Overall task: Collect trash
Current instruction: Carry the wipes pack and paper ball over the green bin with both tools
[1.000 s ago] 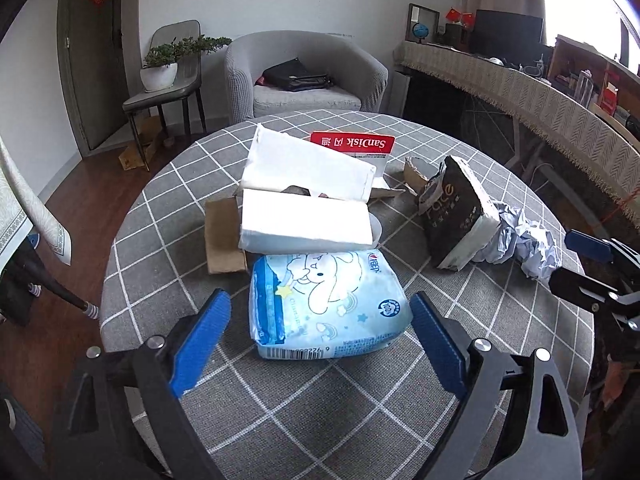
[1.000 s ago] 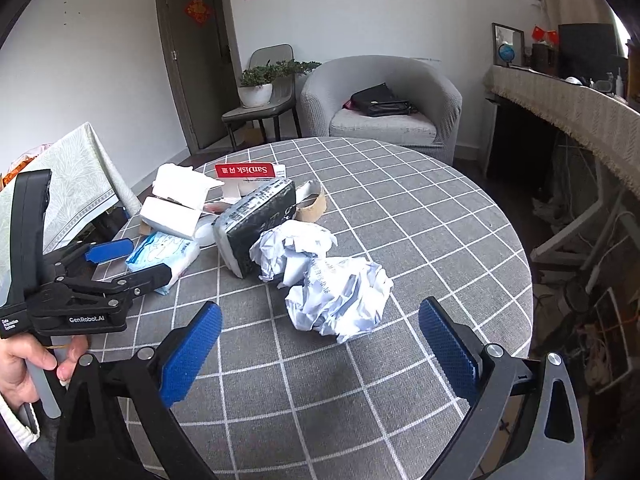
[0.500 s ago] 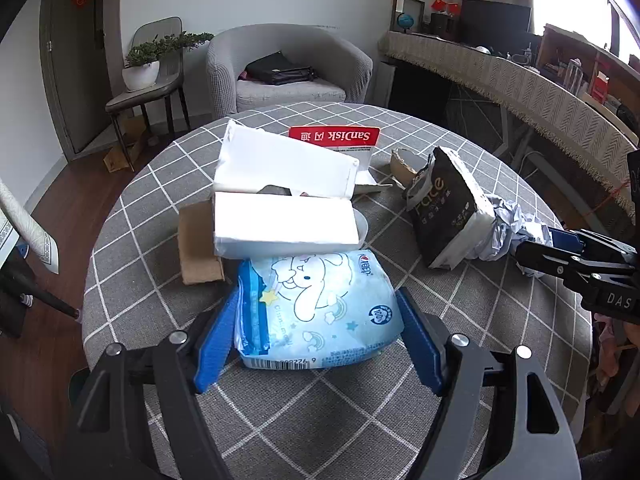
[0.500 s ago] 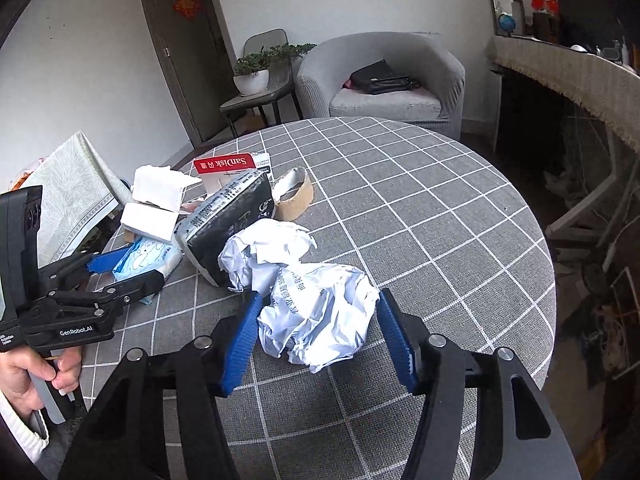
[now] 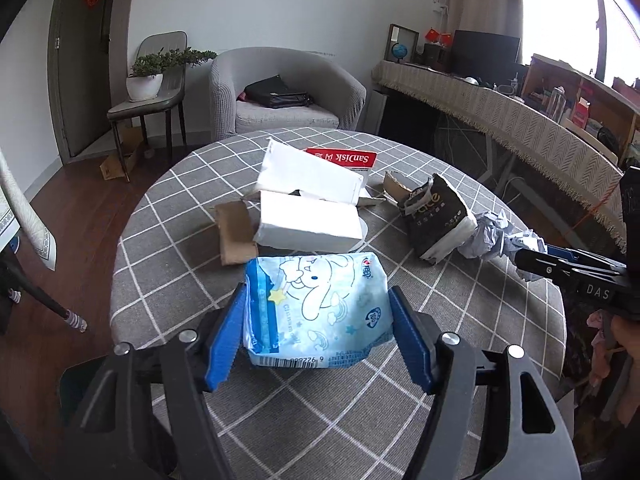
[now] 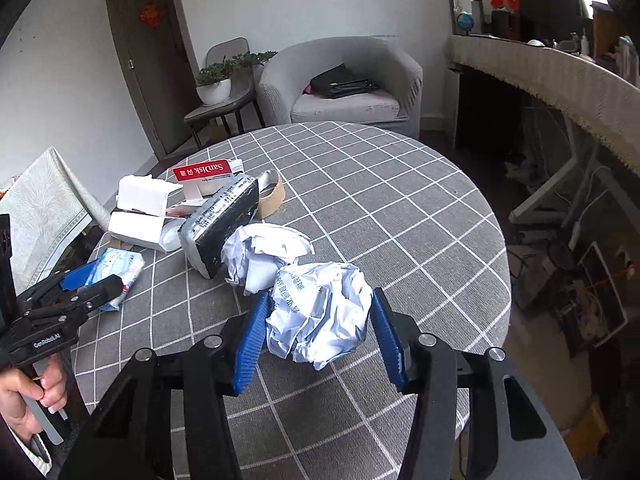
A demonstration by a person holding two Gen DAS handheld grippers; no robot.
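the round table under a grey cloth with a white grid [image 5: 168, 248] carries all the litter. the biggest piece is a pair of white rectangular cartons [image 5: 308, 216], stacked one leaning over the other at about 12 o'clock from the left gripper, with a flat brown cardboard scrap [image 5: 234, 236] beside them at 10 o'clock. a black soft tissue pack with a white end [image 5: 438, 216] lies tilted at 2 o'clock, and a red-and-white sandisk card [image 5: 340, 158] sits behind the cartons.

the pale blue plastic tissue pack printed with a white cartoon dog [image 5: 316, 312] sits at the table's near edge, barcode facing the camera, its film wrinkled. the left gripper [image 5: 316, 328] has just been closing, and its blue pads [image 5: 224, 340] now press the pack's two sides.

in the right wrist view, the crumpled ball of white printed paper [image 6: 320, 312] lies at the near edge, creased and bluish in its folds, touching a second crumpled white paper wad [image 6: 260, 256] at 11 o'clock. the right gripper [image 6: 318, 328] has also just been closing and pinches the ball between its ribbed blue pads [image 6: 250, 336].
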